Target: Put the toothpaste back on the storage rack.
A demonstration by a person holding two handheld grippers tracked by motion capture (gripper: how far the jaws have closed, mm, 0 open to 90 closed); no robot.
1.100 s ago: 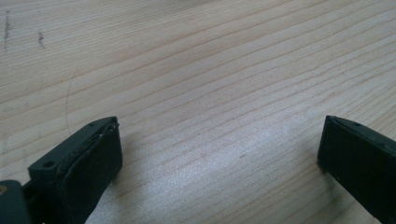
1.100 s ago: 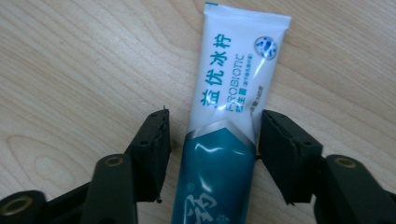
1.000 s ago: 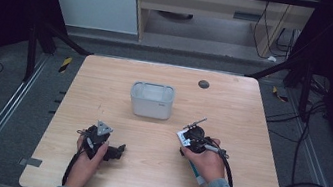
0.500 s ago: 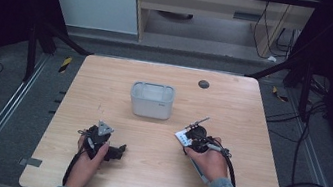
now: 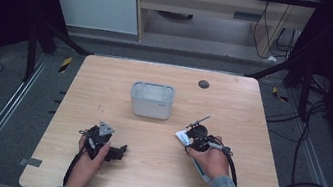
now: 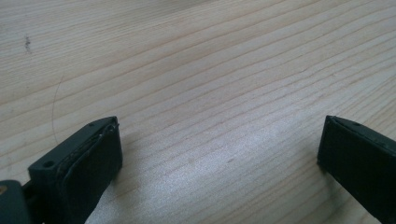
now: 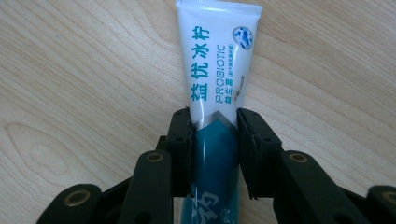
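Tube: a toothpaste tube [image 7: 217,70], white at its flat crimped end and teal lower down, lies on the worktop [image 5: 252,117] in the lower right of the high view, under the person's right hand.
Right tool: the right tool [image 7: 214,130] has just been closing; its pads now sit against both sides of the tube where white meets teal.
Left tool: the left tool [image 6: 219,149] rests wide open on bare wood, lower left of the high view, nothing between its jaws.
Handling: probably light, soft-walled and glossy; a hard squeeze could dent it or push paste toward the cap, and a slack one could let it slide.
Where to hold: the middle of the body, as now, looks balanced; the thin crimped end would flex.
Room: bare worktop lies all around the tube; the grey bin [image 5: 152,100] stands well apart, upper centre, its top open.
Edges: the right and near edges are not far from the right hand.
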